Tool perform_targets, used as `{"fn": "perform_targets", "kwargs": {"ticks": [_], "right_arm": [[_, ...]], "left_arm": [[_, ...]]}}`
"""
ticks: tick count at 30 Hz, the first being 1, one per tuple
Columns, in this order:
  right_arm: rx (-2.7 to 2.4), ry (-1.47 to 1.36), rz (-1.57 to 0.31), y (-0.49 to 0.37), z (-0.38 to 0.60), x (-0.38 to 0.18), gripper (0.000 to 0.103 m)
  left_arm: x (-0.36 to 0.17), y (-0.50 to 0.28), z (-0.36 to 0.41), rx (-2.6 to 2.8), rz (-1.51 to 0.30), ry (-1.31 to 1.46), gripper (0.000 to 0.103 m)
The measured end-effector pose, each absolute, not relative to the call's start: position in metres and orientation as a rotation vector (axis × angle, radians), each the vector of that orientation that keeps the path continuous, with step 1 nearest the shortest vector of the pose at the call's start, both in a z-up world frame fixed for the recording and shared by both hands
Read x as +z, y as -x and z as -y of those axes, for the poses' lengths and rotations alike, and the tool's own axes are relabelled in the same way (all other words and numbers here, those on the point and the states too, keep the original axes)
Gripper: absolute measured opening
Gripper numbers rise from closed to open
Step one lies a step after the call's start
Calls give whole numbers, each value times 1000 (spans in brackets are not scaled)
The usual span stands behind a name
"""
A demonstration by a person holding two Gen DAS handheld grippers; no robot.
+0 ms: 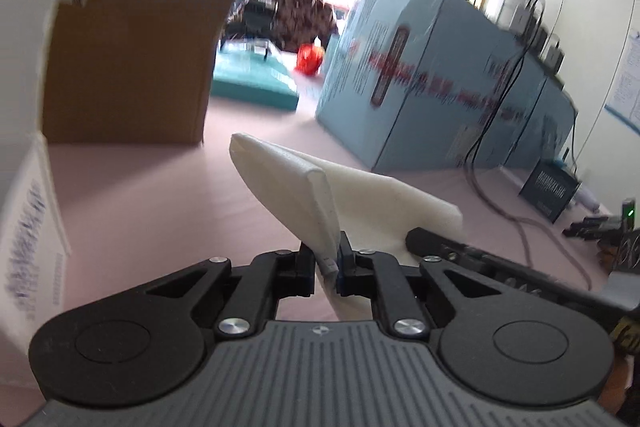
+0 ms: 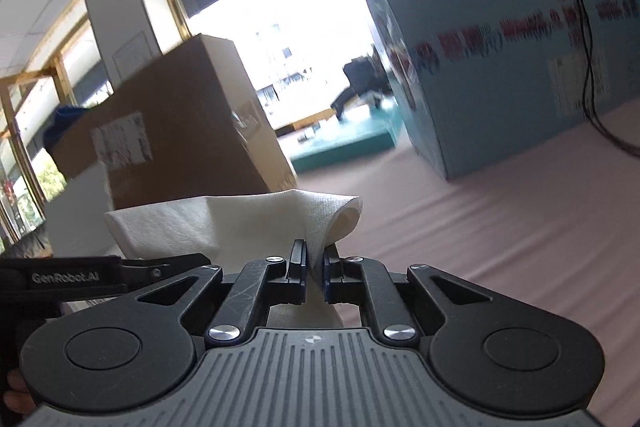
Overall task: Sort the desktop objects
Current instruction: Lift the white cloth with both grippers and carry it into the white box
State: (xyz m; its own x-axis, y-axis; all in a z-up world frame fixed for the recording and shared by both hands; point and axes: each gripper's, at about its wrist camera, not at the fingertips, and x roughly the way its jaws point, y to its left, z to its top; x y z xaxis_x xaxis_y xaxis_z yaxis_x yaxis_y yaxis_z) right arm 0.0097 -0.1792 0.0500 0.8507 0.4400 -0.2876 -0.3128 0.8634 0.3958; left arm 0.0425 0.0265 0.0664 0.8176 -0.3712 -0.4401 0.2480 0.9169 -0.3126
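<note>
Left gripper (image 1: 326,263) clamped on one edge of a white napkin (image 1: 288,187); right gripper (image 2: 316,261) pinching another edge of the napkin (image 2: 240,223), sheet slung between them above the pink tabletop (image 1: 160,195). Judged light, limp, tear-prone: hold by edges, pull gently. Around, left to right: white labelled box (image 1: 32,251), brown cardboard box (image 1: 132,39), teal tray (image 1: 252,79), blue carton (image 1: 432,83) with black cables (image 1: 492,107). Boxes crowd both sides; middle lane open.
</note>
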Motion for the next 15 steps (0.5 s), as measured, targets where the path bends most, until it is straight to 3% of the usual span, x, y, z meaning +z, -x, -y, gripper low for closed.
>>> {"fn": "perform_targets", "kwargs": {"ticks": [8,15], "right_arm": [[577,-311,-226,28,127,118,7],[628,-197,-291,20,42,127,6]], "left_arm": [[124,22,-99,-290,-411,281,8],[143,62,-187,-198,-388,311,8]]}}
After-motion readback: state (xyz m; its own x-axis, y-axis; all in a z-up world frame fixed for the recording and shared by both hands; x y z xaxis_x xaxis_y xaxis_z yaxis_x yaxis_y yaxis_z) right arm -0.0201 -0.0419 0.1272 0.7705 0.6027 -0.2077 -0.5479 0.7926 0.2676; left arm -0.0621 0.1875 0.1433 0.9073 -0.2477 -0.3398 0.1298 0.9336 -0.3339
